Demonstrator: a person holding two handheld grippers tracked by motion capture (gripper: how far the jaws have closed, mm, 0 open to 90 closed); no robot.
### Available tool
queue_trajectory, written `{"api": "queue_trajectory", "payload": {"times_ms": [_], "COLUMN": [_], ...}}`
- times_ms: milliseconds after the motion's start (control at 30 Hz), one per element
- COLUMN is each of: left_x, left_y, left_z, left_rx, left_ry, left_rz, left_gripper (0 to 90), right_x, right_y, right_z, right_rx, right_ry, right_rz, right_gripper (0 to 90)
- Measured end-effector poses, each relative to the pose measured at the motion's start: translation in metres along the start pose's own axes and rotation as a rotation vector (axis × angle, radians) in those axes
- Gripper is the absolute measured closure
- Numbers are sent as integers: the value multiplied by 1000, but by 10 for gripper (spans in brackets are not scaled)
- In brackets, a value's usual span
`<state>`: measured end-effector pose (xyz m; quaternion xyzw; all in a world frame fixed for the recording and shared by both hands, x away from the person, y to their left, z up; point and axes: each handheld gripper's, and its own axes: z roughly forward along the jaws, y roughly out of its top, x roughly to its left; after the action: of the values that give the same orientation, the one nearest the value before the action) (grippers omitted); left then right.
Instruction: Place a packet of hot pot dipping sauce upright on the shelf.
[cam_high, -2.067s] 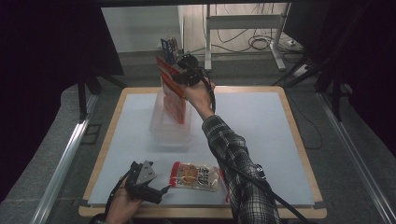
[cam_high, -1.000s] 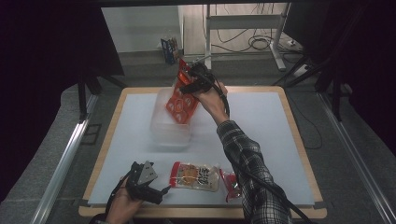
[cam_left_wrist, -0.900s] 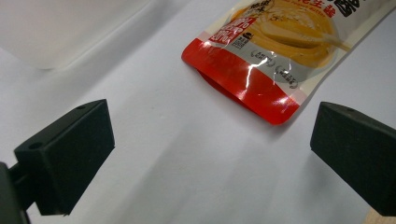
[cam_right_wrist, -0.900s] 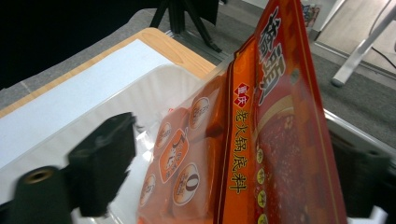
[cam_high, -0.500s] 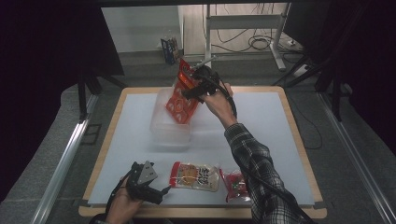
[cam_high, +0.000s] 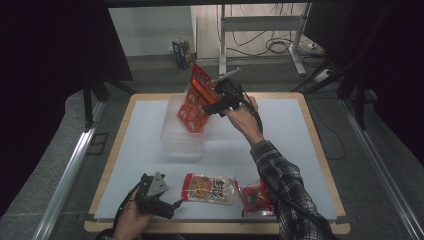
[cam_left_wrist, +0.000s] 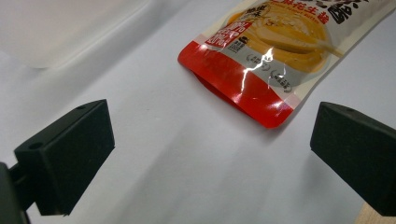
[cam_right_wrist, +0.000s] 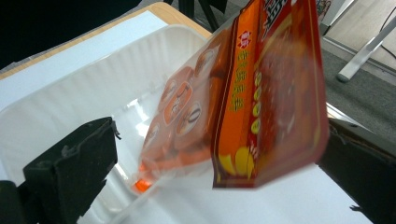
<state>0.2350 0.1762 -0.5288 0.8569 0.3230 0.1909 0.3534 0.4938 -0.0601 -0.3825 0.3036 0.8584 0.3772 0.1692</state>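
White bench (cam_high: 300, 135) surface is left bare right of the clear tray (cam_high: 181, 134). An orange snack bag (cam_high: 196, 102) is suspended tilted over that tray beside the right gripper (cam_high: 216, 100), fingers spread apart. Near the bench's front edge, the left gripper (cam_high: 167, 205) is rested with fingers spread.

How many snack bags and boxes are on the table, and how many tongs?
Snack bags: 3, namely the orange snack bag over the box, the noodle-picture bag, and the small red bag.
Clear plastic boxes: 1, the clear plastic box.
Tongs: 2, the left tongs and the right tongs.
Total: 6.
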Motion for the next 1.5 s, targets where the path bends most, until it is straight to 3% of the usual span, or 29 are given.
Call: {"api": "queue_trajectory", "payload": {"times_ms": [133, 233, 333, 700, 1033, 1500], "left_x": [0, -1, -1, -1, -2, -3], "left_y": [0, 1, 1, 2, 2, 1], "left_z": [0, -1, -3, -4, -4, -2], "left_rx": [-3, -8, -14, -14, -8, -3], "left_ry": [0, 9, 6, 12, 14, 18], "left_rz": [-2, -4, -9, -3, -2, 6], "left_gripper": [0, 0, 0, 3, 5, 5], "right_x": [1, 3, 5, 8, 18, 29], "right_y": [-8, -14, -20, -49, -71, -108], "right_z": [-6, -12, -17, -29, -44, -65], "right_rx": [-3, -23, -32, -44, -54, -82], "right_ry": [3, -32, -38, 13, 50, 77], "right_rz": [-4, -15, -15, 7, -10, -4], "right_gripper": [0, 0, 0, 0, 0, 0]}}
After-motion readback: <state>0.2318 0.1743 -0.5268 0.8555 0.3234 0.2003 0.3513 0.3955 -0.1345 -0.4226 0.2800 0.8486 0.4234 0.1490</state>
